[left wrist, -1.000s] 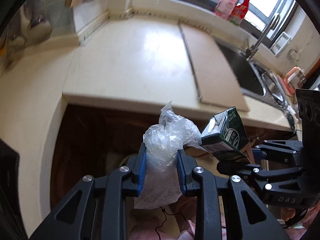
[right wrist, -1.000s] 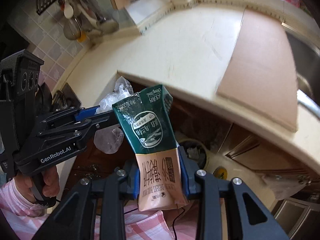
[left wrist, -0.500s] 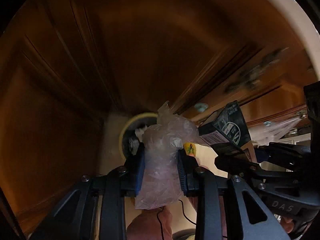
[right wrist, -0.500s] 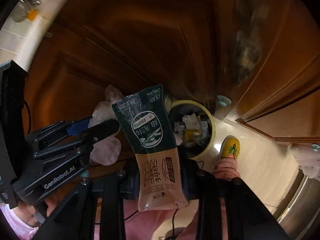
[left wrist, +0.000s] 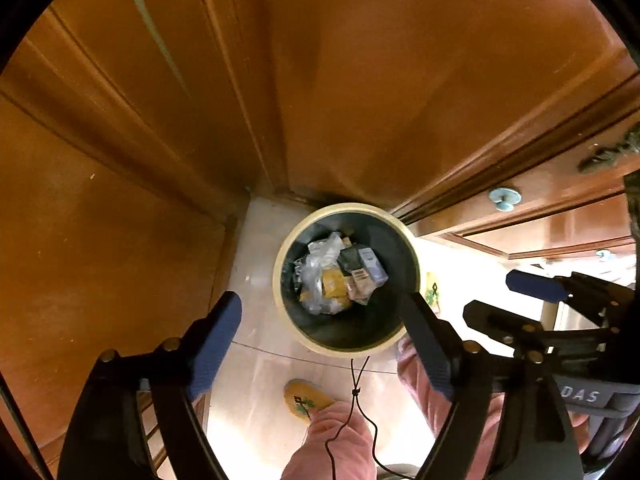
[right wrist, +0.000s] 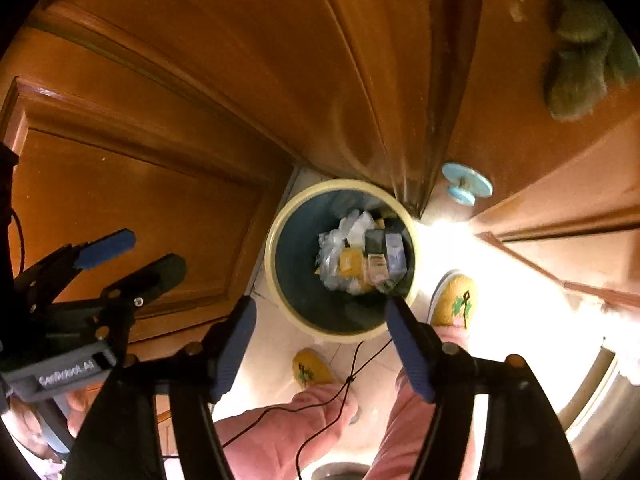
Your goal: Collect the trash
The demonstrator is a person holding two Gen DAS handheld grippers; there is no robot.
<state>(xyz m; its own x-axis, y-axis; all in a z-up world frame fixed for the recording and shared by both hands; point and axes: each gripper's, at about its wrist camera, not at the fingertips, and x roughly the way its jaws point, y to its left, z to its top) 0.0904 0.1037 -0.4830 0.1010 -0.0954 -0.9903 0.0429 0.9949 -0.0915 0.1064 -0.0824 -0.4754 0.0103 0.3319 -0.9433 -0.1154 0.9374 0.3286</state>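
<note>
**Both tongs spread above the bin**

Here, nearest the cameras, the left tongs [left wrist: 320, 328] are opening, blue pads far apart, nothing between them and touching nothing. The right tongs [right wrist: 320, 328] are opening too, equally bare. Below them lie pink trouser legs [right wrist: 288, 424] and yellow slippers [right wrist: 456, 300] on the pale floor [left wrist: 260, 364]. Farther down, the round trash bin [left wrist: 347, 346] stands in the corner of the wooden cabinet doors [left wrist: 360, 80]. In it lie the crumpled plastic bag [left wrist: 320, 264] and cartons [left wrist: 366, 270].
</note>
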